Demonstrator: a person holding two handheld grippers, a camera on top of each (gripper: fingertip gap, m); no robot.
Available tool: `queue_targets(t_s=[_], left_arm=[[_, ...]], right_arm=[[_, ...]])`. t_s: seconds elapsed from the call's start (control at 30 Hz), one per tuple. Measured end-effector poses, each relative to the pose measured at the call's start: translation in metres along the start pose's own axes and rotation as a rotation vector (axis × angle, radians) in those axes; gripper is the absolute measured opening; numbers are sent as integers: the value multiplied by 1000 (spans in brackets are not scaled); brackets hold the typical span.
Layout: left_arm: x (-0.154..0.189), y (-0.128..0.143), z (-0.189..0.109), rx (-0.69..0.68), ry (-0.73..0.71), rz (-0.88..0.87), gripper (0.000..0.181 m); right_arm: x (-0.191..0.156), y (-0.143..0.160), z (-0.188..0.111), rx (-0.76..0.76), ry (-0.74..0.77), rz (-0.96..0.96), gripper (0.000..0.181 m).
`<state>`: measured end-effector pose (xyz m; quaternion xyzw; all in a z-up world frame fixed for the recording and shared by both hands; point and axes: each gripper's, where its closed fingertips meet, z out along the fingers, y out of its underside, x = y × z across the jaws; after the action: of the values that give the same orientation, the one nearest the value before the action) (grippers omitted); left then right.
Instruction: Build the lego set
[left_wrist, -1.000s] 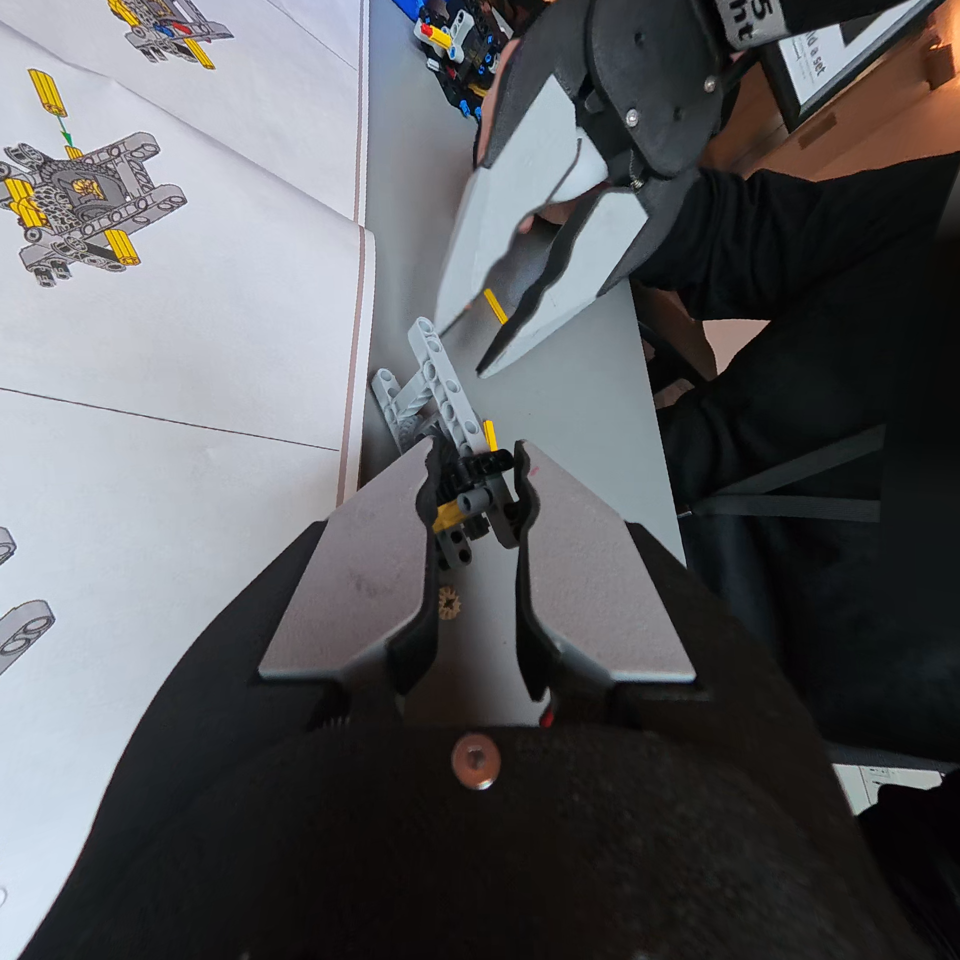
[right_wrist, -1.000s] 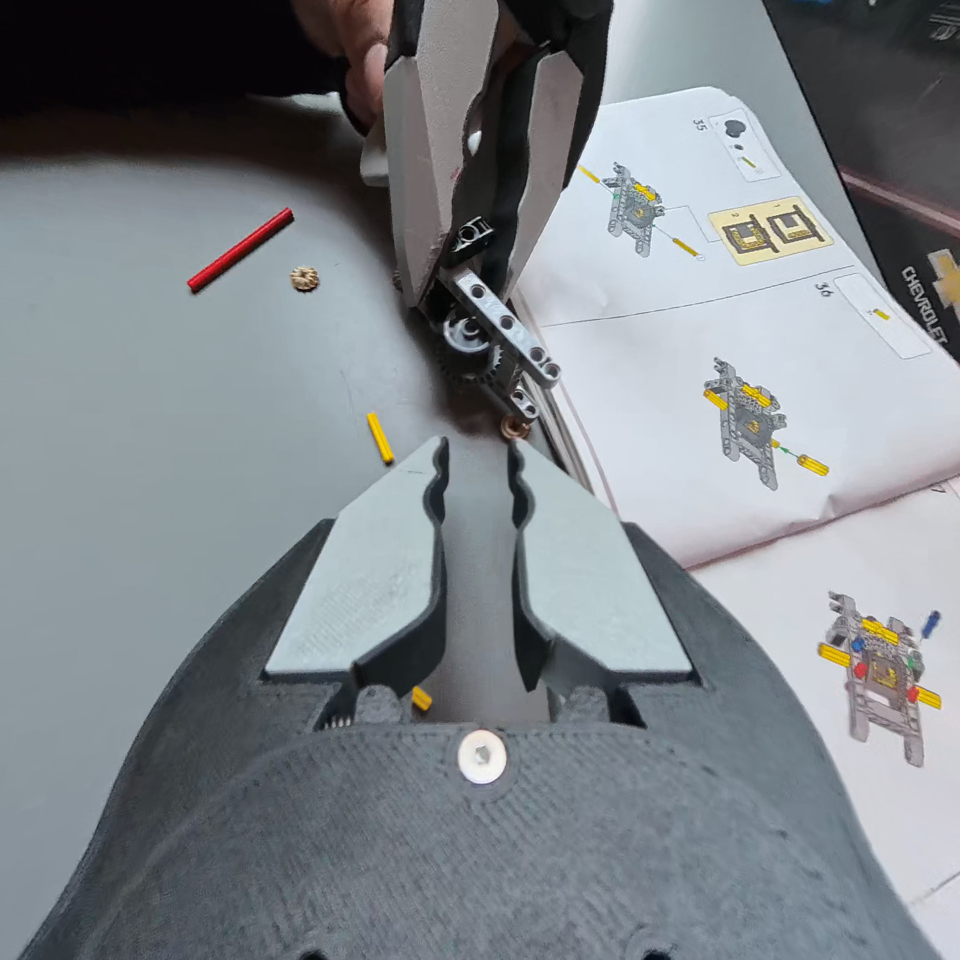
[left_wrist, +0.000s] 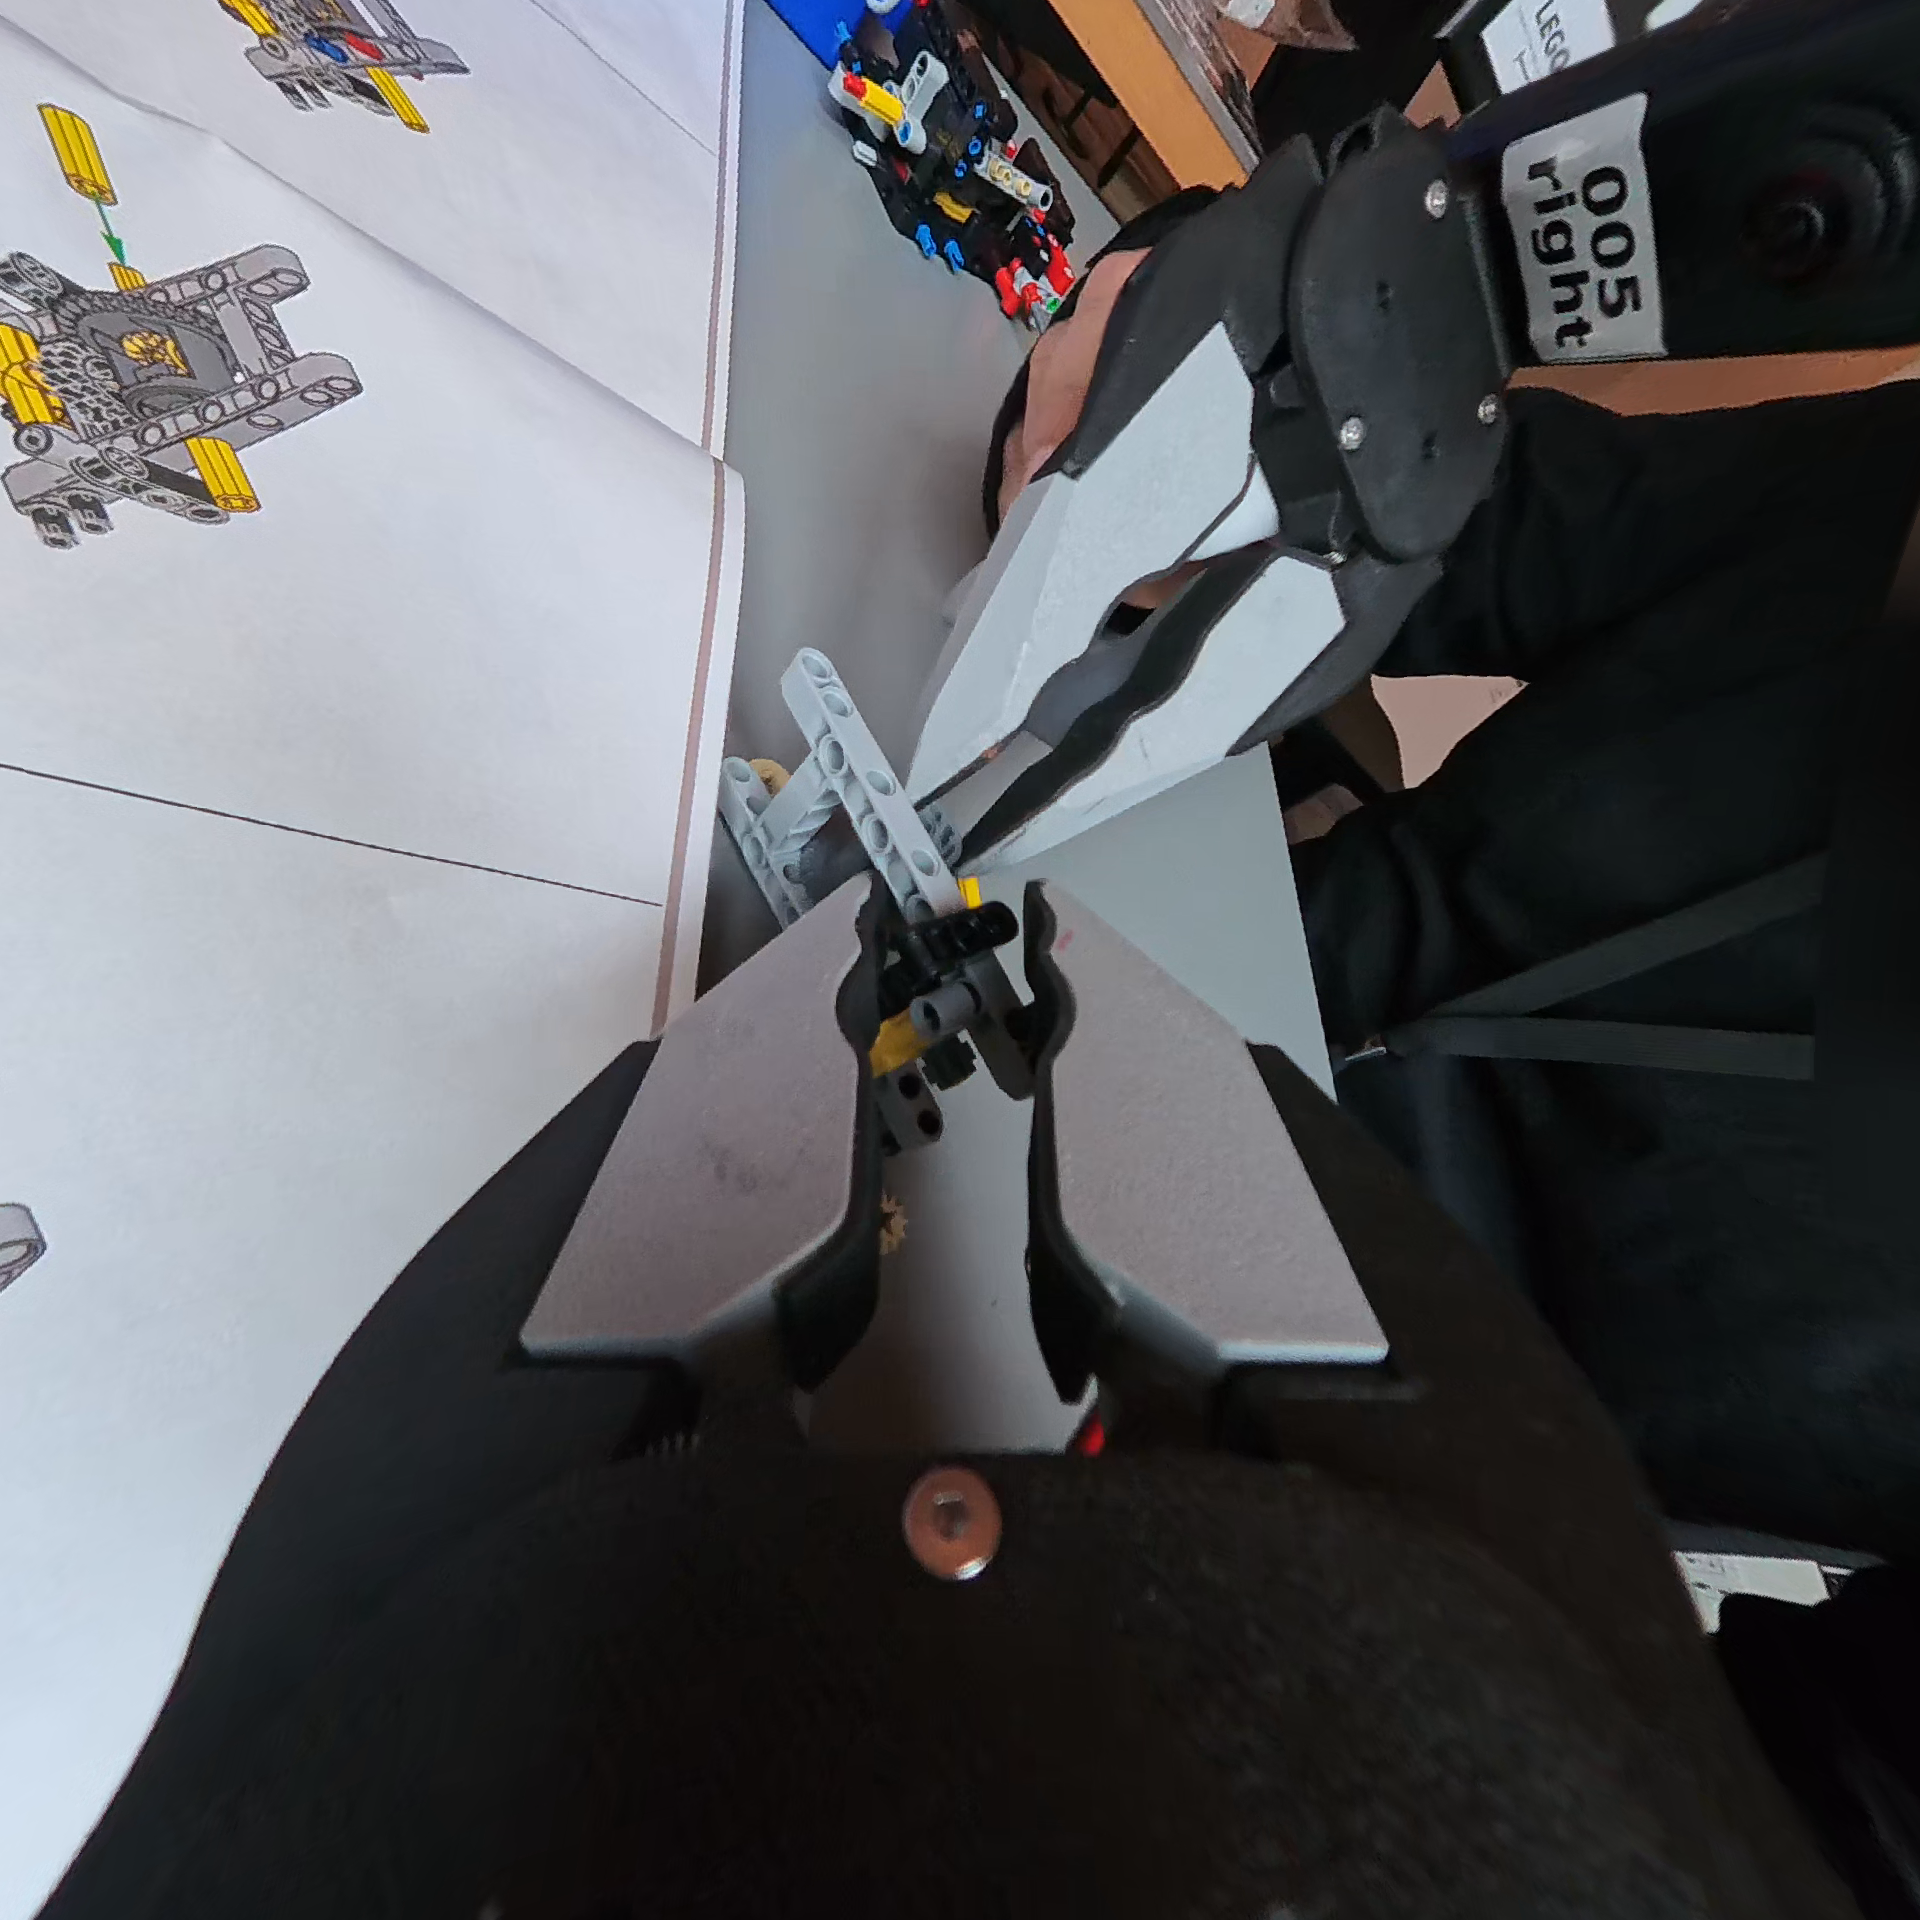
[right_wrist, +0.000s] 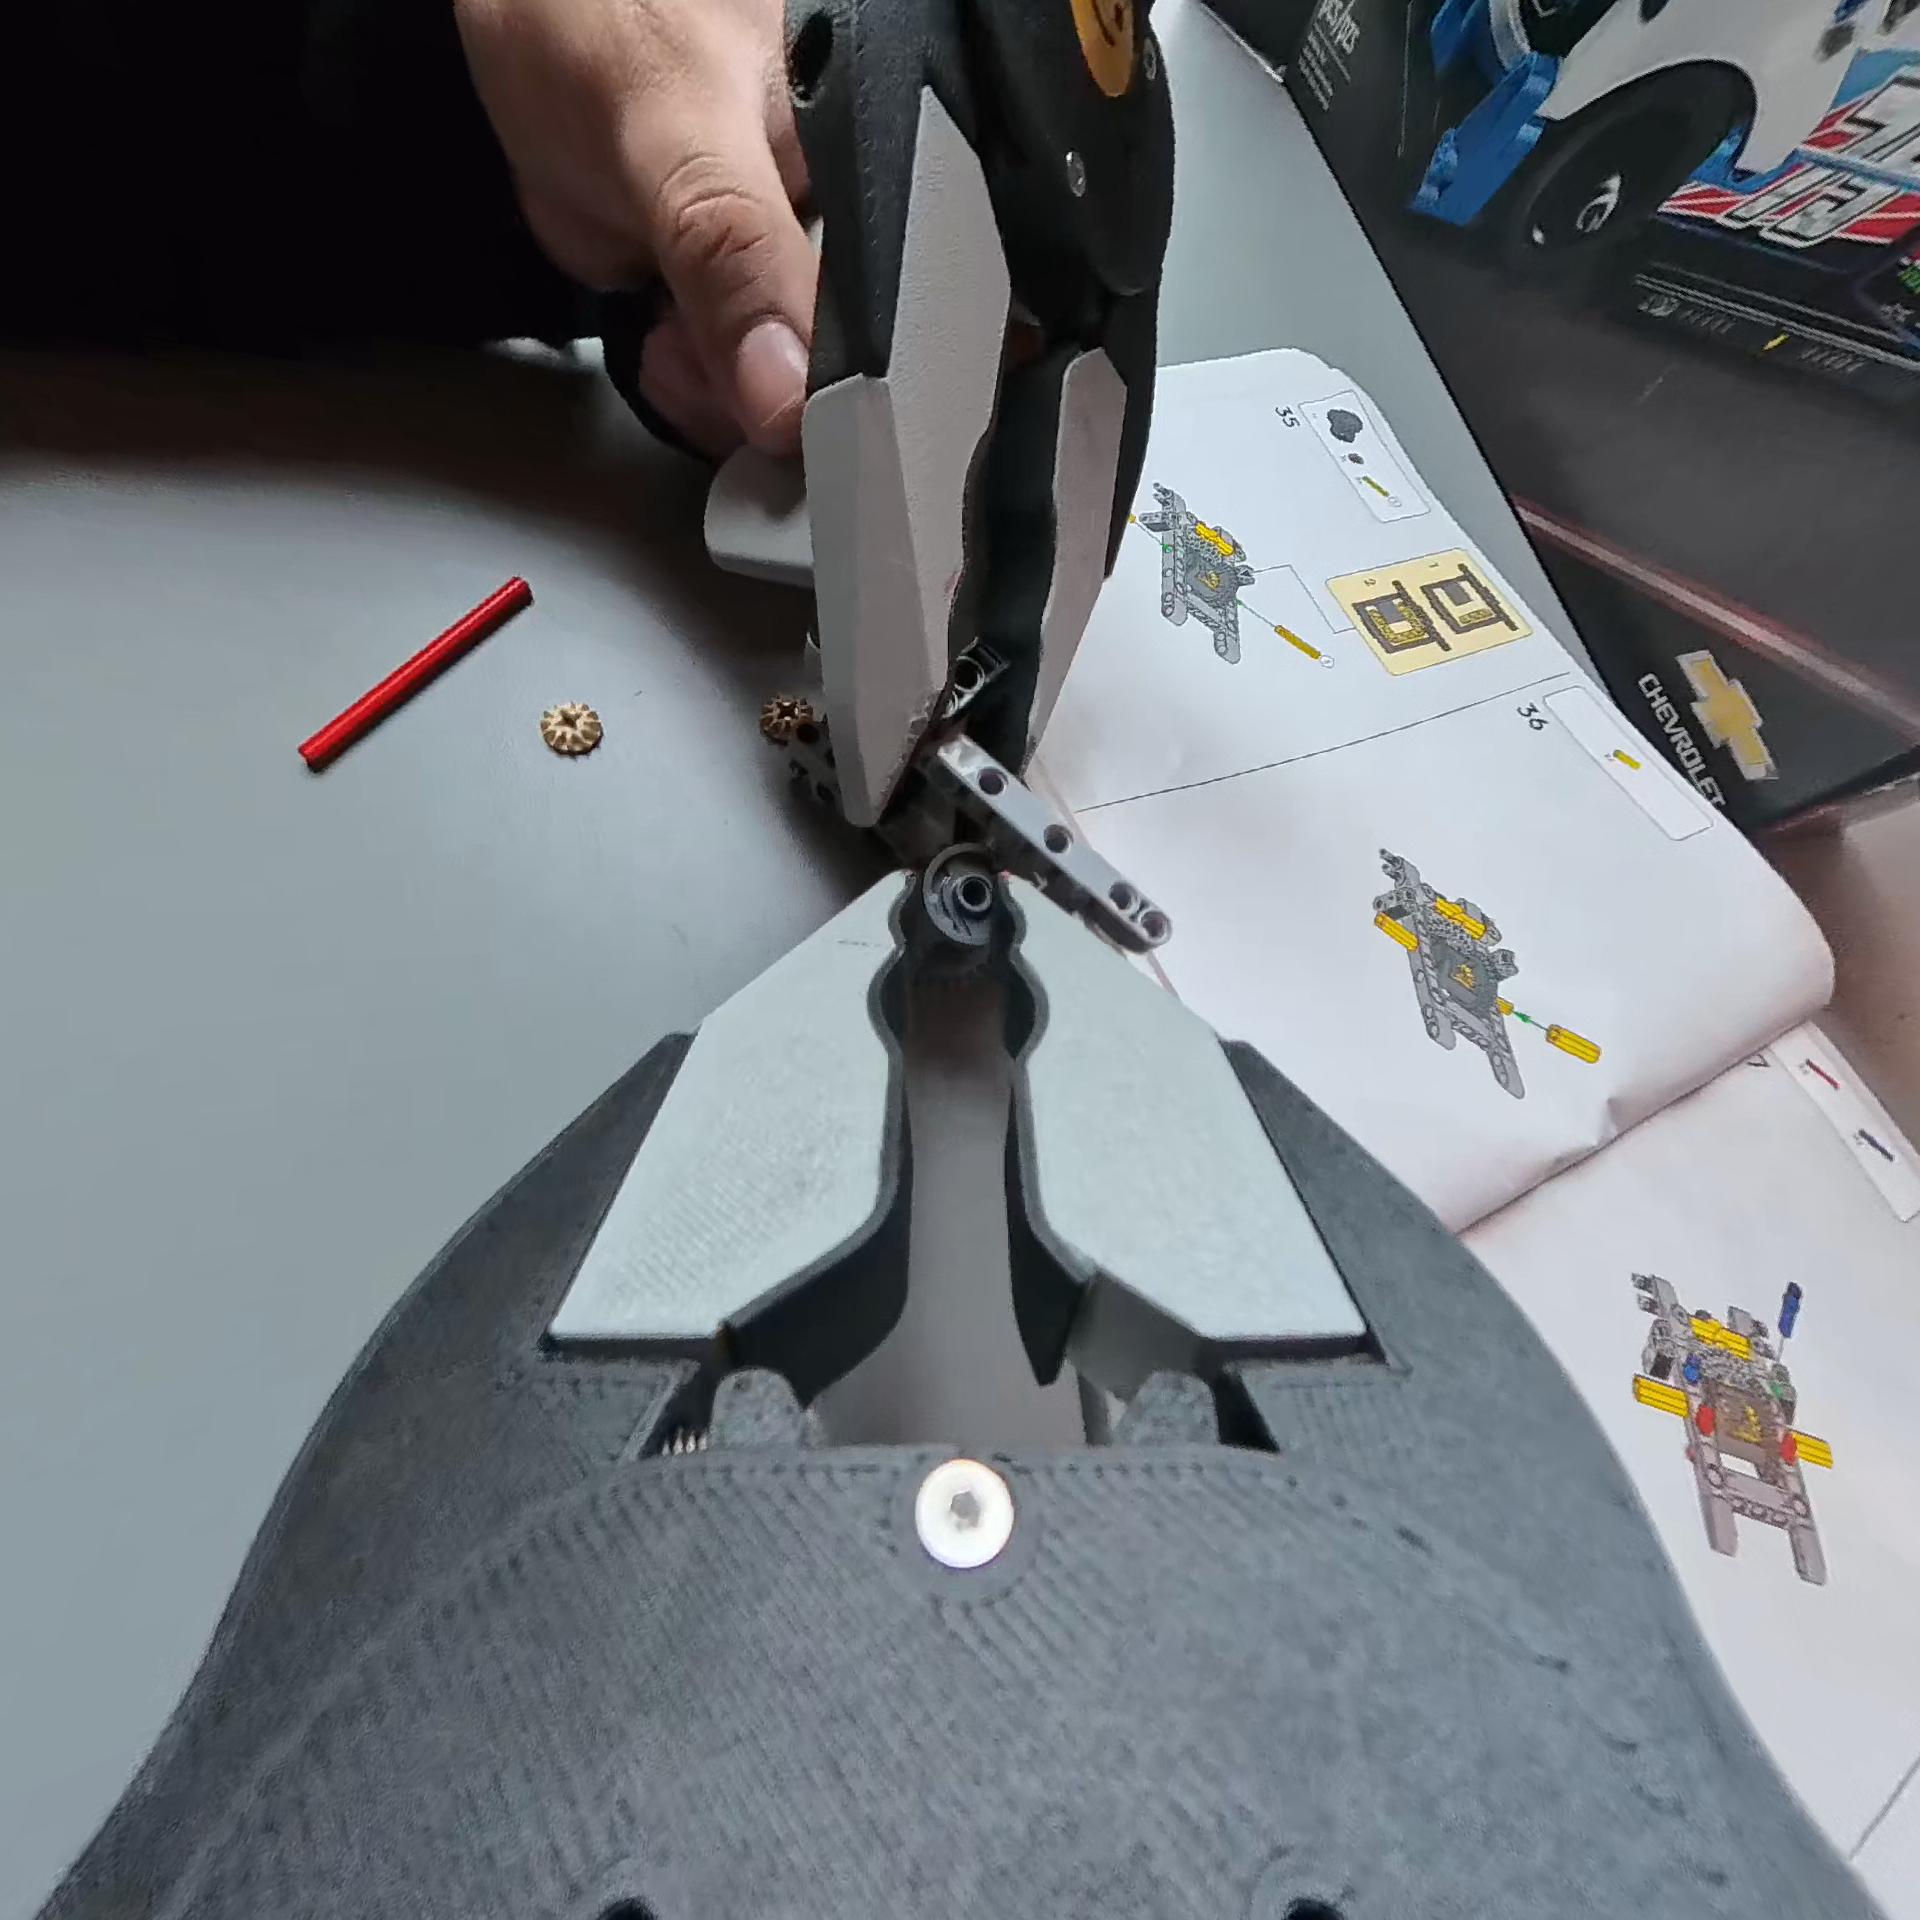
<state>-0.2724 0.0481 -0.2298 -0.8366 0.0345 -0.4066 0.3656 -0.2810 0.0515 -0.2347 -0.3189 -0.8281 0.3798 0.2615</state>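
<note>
Since a second ago, right gripper (right_wrist: 958, 914) has closed in on the frame (left_wrist: 883, 831), its narrowed fingers now around a dark gear hub. Grey table (right_wrist: 260, 987) holds the manual (right_wrist: 1455, 831). Left gripper (left_wrist: 945, 966) clamps the frame above the table. Red axle (right_wrist: 416, 673) lies apart.

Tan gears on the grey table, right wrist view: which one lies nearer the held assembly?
The tan gear beside the assembly; the other tan gear lies apart, near the red axle.
</note>
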Motion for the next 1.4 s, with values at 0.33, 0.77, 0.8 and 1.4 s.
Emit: queue_targets(t_s=[0.33, 0.77, 0.8, 1.4], left_arm=[[-2, -6, -12, -7, -166, 18, 43], [42, -1, 6, 8, -730, 480, 34], [42, 4, 9, -6, -742, 494, 34], [43, 57, 32, -2, -541, 154, 23]], right_arm=[[-6, 1, -32, 60, 3, -36, 9], [-11, -22, -50, 165, -335, 401, 9], [-15, -20, -49, 148, -357, 409, 9], [-80, 2, -14, -80, -298, 71, 9]])
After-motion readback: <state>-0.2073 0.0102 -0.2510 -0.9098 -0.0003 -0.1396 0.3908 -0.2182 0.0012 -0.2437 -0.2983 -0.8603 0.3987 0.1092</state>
